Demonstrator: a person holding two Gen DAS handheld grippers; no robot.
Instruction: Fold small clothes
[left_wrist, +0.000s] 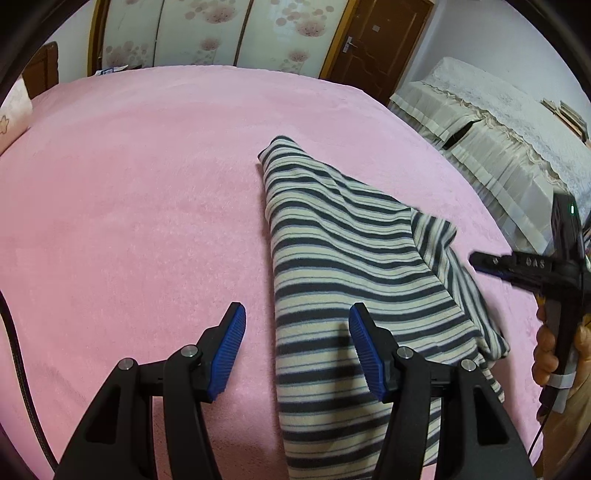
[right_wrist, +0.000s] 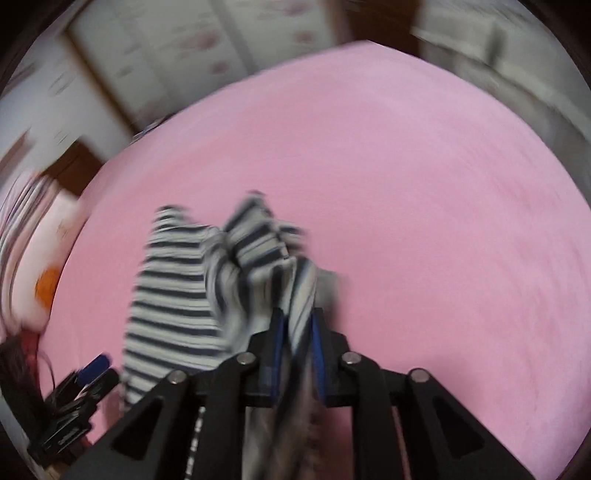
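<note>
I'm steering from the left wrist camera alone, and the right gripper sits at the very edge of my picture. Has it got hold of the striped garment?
Observer: Yes. The right gripper is shut on a bunched fold of the striped garment.
Operator: How deep is the cloth?
Observer: It passes right through between the blue pads, back toward the camera.
Operator: Anything else there?
Observer: A pale cushion with an orange patch, blurred, by the bed's edge.

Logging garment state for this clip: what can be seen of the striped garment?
The striped garment is soft knit-looking cloth in cream and dark bands, lying rumpled and partly doubled over on the pink bed cover. The right tool is clamped on a bunched edge; the left tool stands open over its near edge, its pads not pressing it.
</note>
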